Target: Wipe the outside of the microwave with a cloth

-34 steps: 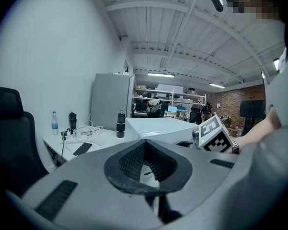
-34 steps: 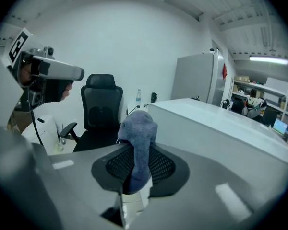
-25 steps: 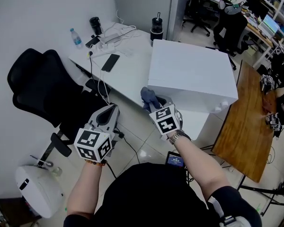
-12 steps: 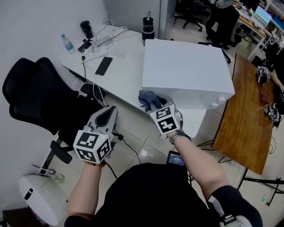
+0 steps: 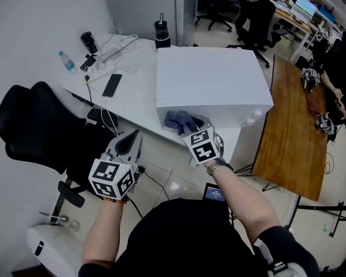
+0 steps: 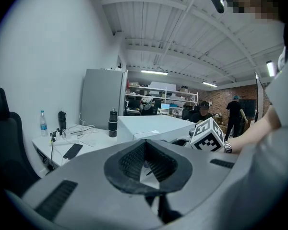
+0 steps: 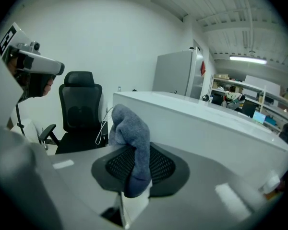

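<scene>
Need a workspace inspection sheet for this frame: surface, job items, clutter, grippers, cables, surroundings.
surface: white desk; the microwave stands at its near end.
job's things: white microwave; blue-grey cloth bunched by its near lower corner, contact unclear.
clutter: phone, water bottle, black tumbler and black flask, all at the desk's far end.
grippers: right gripper shut on the cloth; left gripper shut and empty, held off the desk's edge.
cables: white leads tangled near the wall; one lead hangs over the desk edge.
surroundings: black office chair, wooden table, more desks beyond.
</scene>
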Tool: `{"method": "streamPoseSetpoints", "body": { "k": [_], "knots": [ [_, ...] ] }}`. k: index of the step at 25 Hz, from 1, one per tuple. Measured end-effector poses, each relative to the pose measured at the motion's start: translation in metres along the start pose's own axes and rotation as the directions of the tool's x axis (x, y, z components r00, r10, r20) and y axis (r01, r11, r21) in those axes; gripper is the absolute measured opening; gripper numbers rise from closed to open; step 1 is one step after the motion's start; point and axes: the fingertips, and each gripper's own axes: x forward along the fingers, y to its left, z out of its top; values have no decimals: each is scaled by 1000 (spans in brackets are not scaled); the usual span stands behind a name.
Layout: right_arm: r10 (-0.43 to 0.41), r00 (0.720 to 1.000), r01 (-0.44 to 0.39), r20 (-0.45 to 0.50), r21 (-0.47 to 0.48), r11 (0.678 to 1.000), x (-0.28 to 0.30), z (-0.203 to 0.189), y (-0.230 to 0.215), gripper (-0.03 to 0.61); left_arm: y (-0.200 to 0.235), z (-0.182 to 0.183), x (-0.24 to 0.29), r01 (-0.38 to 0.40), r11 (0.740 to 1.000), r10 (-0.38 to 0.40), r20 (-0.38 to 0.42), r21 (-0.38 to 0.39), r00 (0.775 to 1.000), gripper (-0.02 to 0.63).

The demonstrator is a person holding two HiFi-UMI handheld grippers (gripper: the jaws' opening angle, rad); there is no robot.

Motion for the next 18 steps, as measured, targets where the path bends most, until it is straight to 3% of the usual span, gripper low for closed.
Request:
{"method": "streamPoseSetpoints", "body": {
  "k": [18],
  "knots": [
    [-58,998,58,-7,51,997,-56,-44,-99,74,-94,17,67,69,997,-68,-19,28,997,5]
  ]
}}
